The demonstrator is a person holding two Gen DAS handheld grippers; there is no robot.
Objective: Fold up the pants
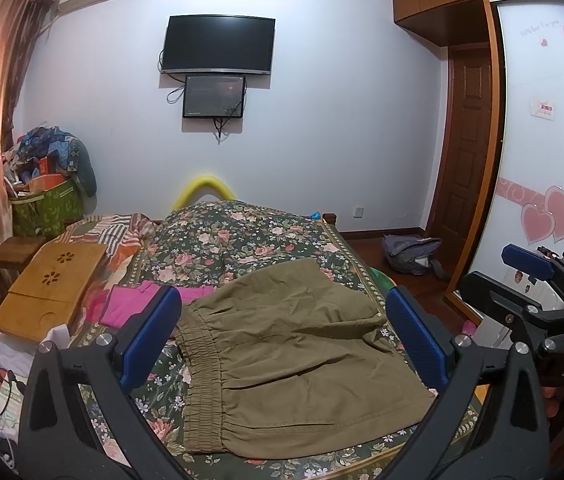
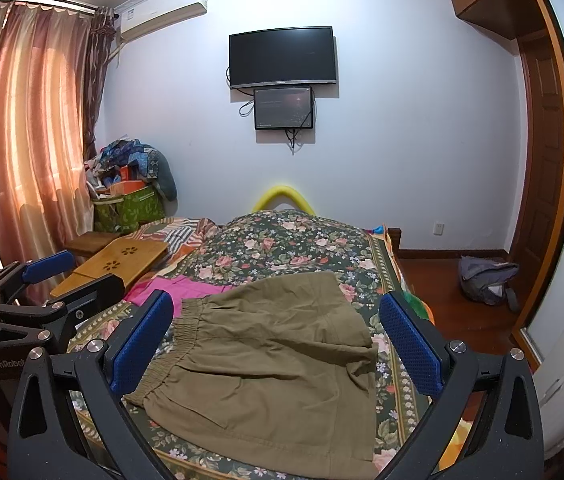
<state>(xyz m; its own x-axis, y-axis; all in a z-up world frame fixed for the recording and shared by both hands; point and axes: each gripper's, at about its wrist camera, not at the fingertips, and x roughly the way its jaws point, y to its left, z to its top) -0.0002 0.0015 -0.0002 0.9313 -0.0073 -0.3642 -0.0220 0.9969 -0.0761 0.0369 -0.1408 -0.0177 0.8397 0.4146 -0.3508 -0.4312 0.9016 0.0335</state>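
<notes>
On the floral bed (image 1: 242,236), the pants (image 1: 298,352) lie partly folded near the front edge, waistband toward the left side. Your left gripper (image 1: 286,344) and right gripper (image 2: 278,344) both hang above them, jaws wide and empty. Judging by the rumpled top layer, smooth it first, then pinch both layers at the corners so your fold lands square.

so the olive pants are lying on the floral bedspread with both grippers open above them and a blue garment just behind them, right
Not quite: the garment behind the olive pants is pink, not blue, as the left wrist view shows. The rest holds: the pants lie on the floral bedspread, and the left gripper and right gripper are both open above them.
</notes>
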